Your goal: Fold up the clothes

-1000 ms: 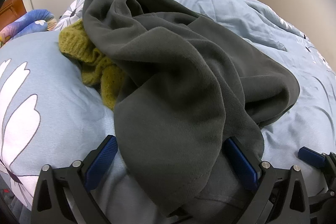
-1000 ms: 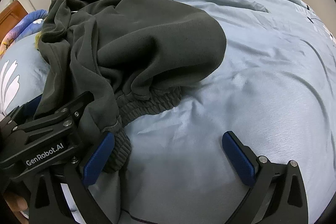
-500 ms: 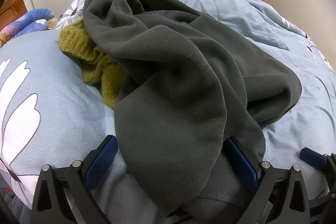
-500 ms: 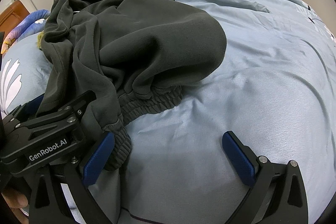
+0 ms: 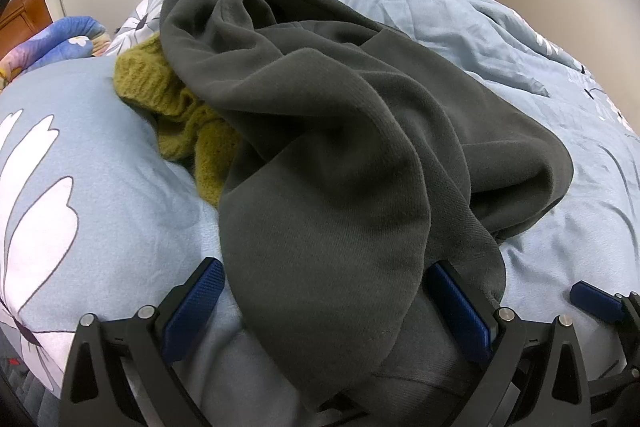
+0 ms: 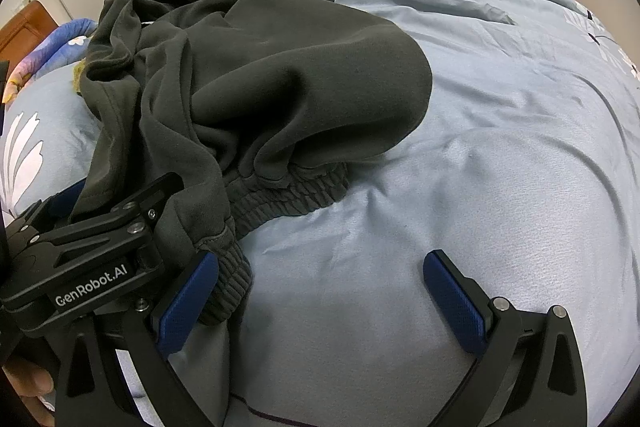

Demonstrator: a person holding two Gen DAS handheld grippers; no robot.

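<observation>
A dark grey sweat garment [image 5: 344,155] lies crumpled on the blue bed cover; it also shows in the right wrist view [image 6: 256,95] with a ribbed cuff [image 6: 228,287] and an elastic band [image 6: 288,203]. An olive knit garment [image 5: 176,115] lies partly under it on the left. My left gripper [image 5: 328,307] is open, its jaws wide on either side of a hanging fold of the grey cloth. My right gripper [image 6: 320,299] is open over bare bed cover, its left finger [image 6: 188,303] against the ribbed cuff. The left gripper's body [image 6: 92,267] shows in the right wrist view.
The blue bed cover [image 6: 480,147] with white flower prints spreads to the right and front. A colourful floral pillow [image 5: 52,43] and a brown wooden headboard [image 5: 24,11] are at the far left. White walls stand behind the bed.
Both views have shifted only slightly; the grey garment sits a little nearer the right gripper's left finger. Both grippers stay open.
</observation>
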